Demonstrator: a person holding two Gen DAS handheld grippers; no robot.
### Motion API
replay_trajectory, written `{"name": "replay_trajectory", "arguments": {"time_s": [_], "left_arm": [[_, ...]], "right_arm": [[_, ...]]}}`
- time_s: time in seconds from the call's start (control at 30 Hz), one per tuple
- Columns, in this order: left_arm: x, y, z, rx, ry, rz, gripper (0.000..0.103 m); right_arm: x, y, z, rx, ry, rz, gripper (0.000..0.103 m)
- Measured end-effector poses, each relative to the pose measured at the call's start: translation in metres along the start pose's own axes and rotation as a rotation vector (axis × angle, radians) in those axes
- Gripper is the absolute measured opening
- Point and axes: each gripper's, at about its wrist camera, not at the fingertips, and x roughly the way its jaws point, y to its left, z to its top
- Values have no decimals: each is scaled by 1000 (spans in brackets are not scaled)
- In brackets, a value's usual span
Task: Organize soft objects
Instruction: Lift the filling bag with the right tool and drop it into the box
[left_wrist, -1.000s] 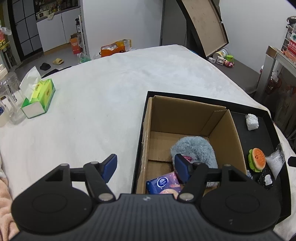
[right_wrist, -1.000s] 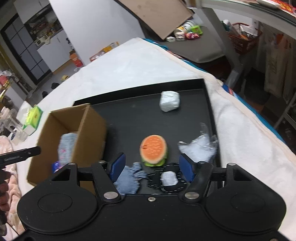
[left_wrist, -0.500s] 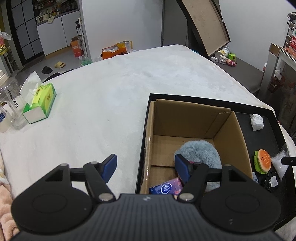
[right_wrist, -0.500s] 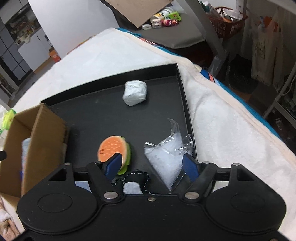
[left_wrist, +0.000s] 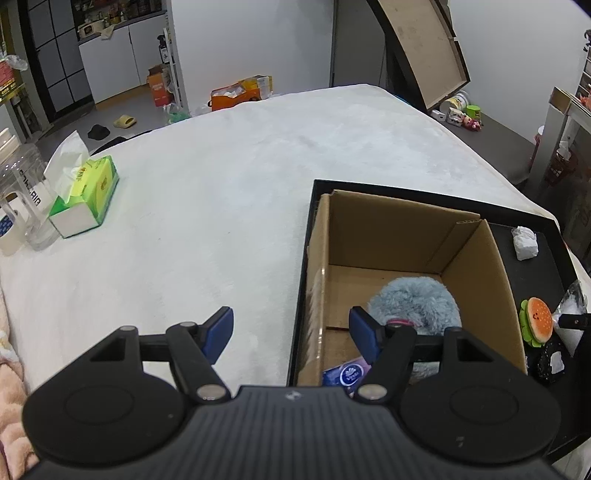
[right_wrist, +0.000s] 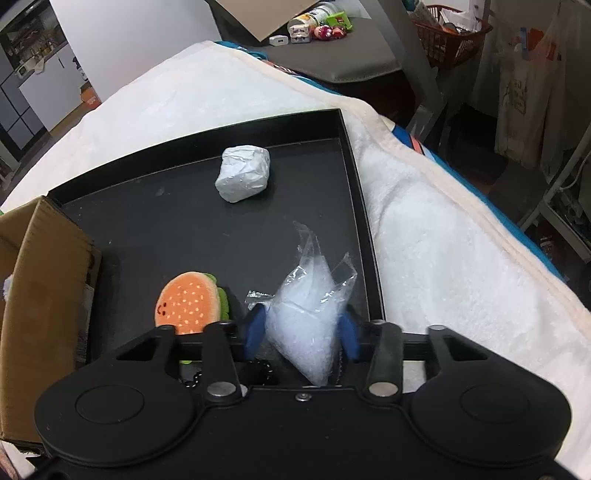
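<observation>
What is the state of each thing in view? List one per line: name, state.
Box: open, upright in tray.
Fluffy toy: inside box.
Burger toy: on tray, loose.
Bag: on tray, between closing right gripper pads.
Wrapped lump: on tray, untouched.
Left gripper: open, empty.
Tissue box: tissue sticking out.

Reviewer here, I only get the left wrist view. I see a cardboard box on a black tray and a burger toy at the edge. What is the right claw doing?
Observer: The right claw is closing, with a clear plastic bag of white filling between its fingers.
Reviewer: Where does that bag lie?
Observer: On the black tray, beside the burger plush.
Reviewer: Anything past it?
Observer: A crumpled white bundle near the tray's far rim.
</observation>
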Motion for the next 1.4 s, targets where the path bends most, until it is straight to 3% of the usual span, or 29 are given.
{"name": "replay_trajectory", "arguments": {"time_s": [0.6,1.13,1.33,1.4], "left_arm": [[-14,10,-7,-19,-21,-31,68],[-16,22,-20,-47,-16,-129,67],[-12,29,-27,-71,-2,-172,58],[-11,30,-30,-71,-1,-185,48]], "right_arm": [[-51,33,13,-43,-88,60,37],[-82,100,23,-129,-145,148,37],[-86,127,23,-162,-155,179,37],[-86,136,23,-173,-157,188,37]]}}
